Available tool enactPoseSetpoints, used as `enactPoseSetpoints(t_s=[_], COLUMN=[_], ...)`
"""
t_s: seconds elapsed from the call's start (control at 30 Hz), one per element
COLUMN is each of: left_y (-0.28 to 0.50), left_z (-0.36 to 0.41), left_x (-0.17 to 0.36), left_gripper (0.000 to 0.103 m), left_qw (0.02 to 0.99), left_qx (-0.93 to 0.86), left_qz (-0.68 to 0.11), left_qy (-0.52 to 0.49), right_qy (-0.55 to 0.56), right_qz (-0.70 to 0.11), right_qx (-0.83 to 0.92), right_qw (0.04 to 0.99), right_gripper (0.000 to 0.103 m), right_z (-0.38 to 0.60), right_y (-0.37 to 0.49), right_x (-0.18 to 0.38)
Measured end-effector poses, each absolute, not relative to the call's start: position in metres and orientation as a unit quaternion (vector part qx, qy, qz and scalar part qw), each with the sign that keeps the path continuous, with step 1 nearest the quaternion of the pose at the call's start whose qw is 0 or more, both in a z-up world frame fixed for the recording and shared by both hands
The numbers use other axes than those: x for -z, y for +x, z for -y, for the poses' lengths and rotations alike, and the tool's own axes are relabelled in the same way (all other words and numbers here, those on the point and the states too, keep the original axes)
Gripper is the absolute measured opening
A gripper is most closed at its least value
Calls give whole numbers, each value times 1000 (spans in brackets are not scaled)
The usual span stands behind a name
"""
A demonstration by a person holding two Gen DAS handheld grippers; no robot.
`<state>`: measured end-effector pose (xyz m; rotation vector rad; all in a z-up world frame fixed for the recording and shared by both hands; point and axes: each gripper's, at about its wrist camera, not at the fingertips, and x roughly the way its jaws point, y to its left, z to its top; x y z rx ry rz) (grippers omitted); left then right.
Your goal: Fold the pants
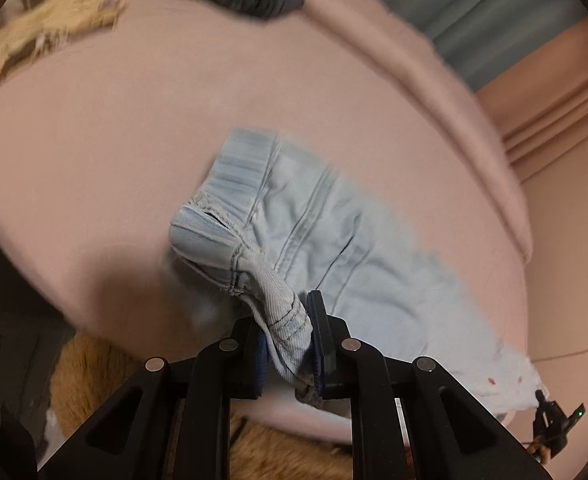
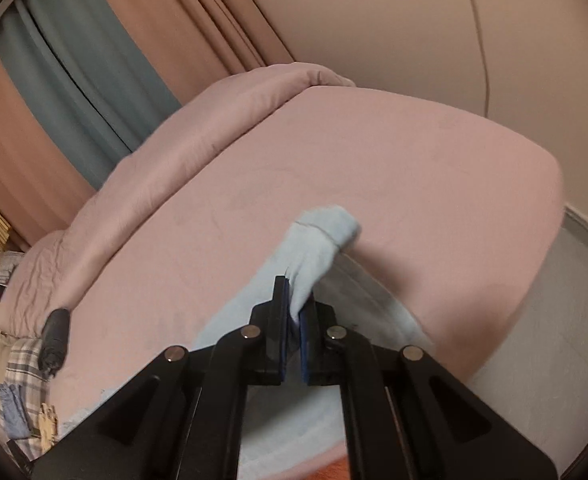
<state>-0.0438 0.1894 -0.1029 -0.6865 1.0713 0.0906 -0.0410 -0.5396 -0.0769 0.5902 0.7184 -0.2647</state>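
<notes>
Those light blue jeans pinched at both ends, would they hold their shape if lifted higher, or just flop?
Probably flop: the jeans already sag and wrinkle between the left gripper and right gripper. The thick waistband bunched in the left fingers suggests some weight, so the middle would likely droop toward the pink bed. The rough weave and thick seams should resist slipping.

Pale blue denim pants [image 1: 306, 248], stitched seams, matt. Smooth matt pink cloth bedsheet [image 1: 94, 152]. Matt black plastic left gripper [image 1: 290, 340], shiny metal pins.
</notes>
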Motion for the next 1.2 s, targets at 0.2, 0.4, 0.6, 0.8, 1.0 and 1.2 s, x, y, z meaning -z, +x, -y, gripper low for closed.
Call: enactPoseSetpoints(t_s=[0.2,0.4,0.6,0.8,1.0,1.2], left_y=[-44,-32,-33,-50,-29,-21], left_z=[-183,-169,-174,-199,-202,-187], left_x=[122,100,118,87,122,124], left_gripper=[20,20,30,86,86,40], left_qw=[792,819,801,833,810,812], left_qx=[-57,-75,-67,-137,-107,-101], left_qz=[-532,-508,-537,-483,-512,-514], left_qy=[-295,-257,-255,-232,-265,-256], right_qy=[290,261,293,300,361,334], right_qz=[-443,-414,-438,-400,-432,-417], right_qx=[169,178,172,205,156,160], right_qw=[831,854,832,841,811,830], right_gripper=[5,7,8,53,53,13], right_z=[559,567,580,595,594,573], right_y=[-45,-59,-72,-92,-65,-52], right_x=[150,123,140,114,149,137])
